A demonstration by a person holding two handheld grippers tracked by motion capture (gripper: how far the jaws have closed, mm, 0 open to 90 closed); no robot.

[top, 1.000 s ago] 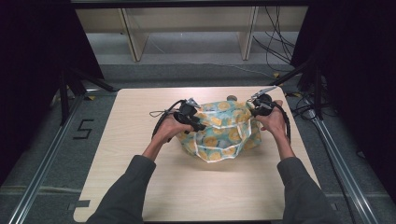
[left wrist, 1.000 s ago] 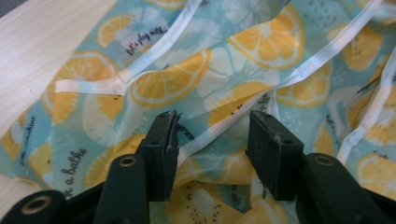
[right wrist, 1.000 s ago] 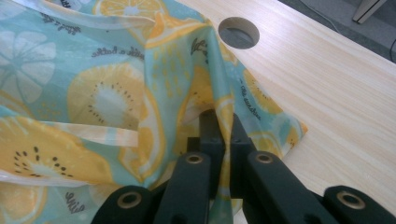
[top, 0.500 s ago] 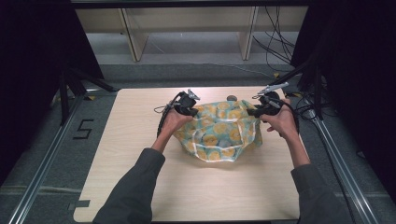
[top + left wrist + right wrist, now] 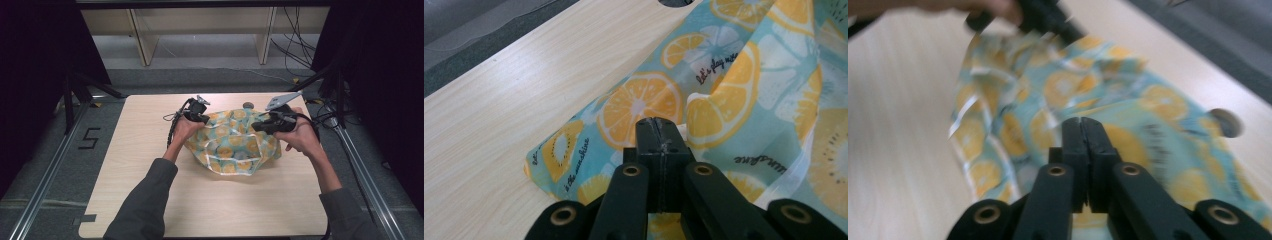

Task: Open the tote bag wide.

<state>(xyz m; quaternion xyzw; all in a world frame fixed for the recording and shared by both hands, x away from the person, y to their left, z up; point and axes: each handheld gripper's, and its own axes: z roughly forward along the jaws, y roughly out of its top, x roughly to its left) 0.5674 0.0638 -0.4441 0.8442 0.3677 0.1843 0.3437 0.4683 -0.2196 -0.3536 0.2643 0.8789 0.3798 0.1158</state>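
Wooden table, fruit-print cloth stretched sideways, both tongs pinching its corners

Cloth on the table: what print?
Cloth: teal with orange citrus slices and small black script, clearest in the left gripper view.

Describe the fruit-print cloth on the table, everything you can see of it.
The cloth is thin, light fabric, teal with orange-slice and kiwi prints and small black lettering. It lies bunched and creased on the far half of the wooden table, partly lifted at two edges. The left gripper has its jaws shut at the cloth's left edge, the right gripper at its right edge; whether fabric is pinched between the closed jaws cannot be made out.
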